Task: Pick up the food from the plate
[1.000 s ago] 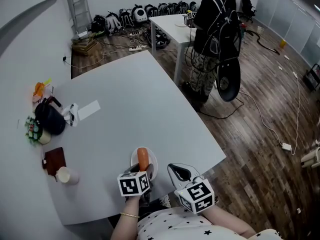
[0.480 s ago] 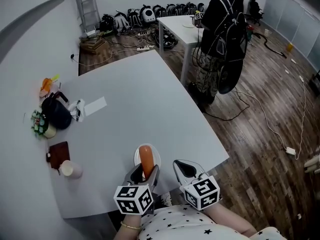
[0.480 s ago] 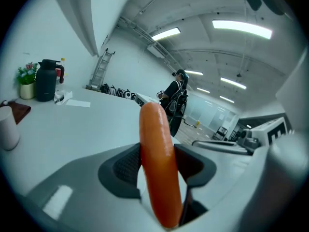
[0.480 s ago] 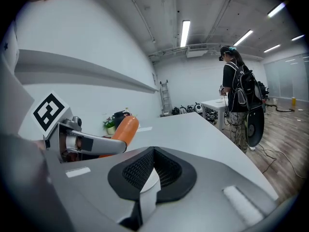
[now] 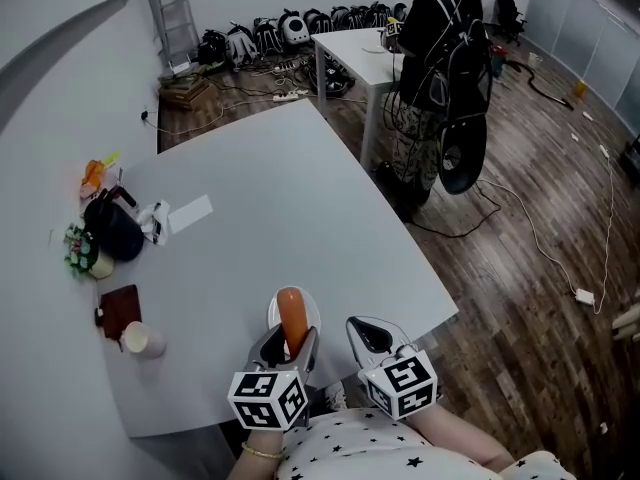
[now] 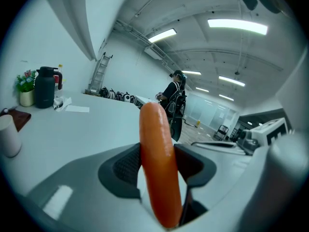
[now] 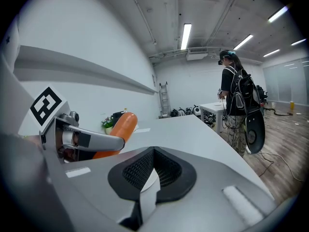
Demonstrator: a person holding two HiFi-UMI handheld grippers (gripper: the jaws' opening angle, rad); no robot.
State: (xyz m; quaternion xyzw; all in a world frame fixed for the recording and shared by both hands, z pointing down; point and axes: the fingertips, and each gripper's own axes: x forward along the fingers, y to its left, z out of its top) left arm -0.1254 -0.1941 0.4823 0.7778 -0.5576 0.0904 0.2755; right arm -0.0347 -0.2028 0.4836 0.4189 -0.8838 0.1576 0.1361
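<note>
An orange sausage is over the small white plate near the front edge of the grey table. My left gripper is shut on it. In the left gripper view the sausage stands between the two dark pads with its far end tilted up. My right gripper hovers just right of the plate, shut with nothing in it. The right gripper view shows its jaws together, a sliver of the plate behind them, and the sausage at the left.
At the table's left side are a black kettle, a small plant, a brown wallet, a paper cup and a white paper. A person with a backpack stands by a white table beyond.
The left gripper drew back a little toward me with the sausage in its jaws, then held still. The right gripper stayed where it was, shut.
</note>
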